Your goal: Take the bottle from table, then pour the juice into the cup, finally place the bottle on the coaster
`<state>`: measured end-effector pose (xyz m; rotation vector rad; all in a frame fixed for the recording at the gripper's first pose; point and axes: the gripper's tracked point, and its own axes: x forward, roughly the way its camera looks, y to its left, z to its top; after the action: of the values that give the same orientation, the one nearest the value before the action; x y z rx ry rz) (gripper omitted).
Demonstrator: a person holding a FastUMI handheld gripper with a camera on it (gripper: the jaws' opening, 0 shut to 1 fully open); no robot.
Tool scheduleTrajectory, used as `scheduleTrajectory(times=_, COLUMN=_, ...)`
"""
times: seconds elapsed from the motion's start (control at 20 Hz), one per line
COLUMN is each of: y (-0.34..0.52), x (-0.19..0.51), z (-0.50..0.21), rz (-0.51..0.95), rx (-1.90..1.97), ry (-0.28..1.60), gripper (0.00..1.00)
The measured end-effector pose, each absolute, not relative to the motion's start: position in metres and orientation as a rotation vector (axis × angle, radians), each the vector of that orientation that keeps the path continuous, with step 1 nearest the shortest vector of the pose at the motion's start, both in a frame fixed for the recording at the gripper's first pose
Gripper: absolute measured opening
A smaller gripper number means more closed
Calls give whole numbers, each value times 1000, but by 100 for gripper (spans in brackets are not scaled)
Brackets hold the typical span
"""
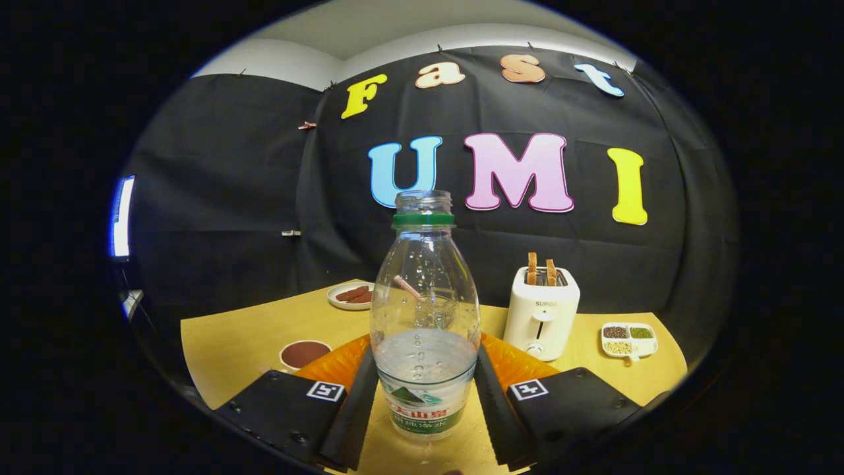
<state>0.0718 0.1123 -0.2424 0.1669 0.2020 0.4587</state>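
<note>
Clear plastic bottle (424, 316) upright on the yellow tabletop (231, 343), cap off, green ring at the neck, about a third full of clear liquid, droplets on the inner wall. Sits right between the jaws of the gripper (425, 396): fingers (353, 409) flank its lower body on both sides, close to the label, contact not confirmable, so can't tell if clamped or just bracketing. Orange coaster (336, 363) flat on the tabletop behind the bottle, partly hidden by it and the fingers. Glass cup (435, 310) seen through the bottle, beyond it, a stick-like thing leaning in it. Small bowl (303, 353) with dark-red contents near the coaster. Further back: plate (351, 295) with reddish-brown pieces, white toaster (542, 313) with two slices up, divided dish (629, 339) of grains beside the toaster
</note>
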Motion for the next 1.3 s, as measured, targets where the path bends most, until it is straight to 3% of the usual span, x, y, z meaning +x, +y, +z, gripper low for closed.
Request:
scheduleTrajectory(times=0.75, y=101, x=59, z=-289, rz=454, rx=227, ry=244, gripper=77)
scheduleTrajectory(times=1.3, y=151, x=150, z=-285, rz=443, rx=232, ry=146, gripper=77)
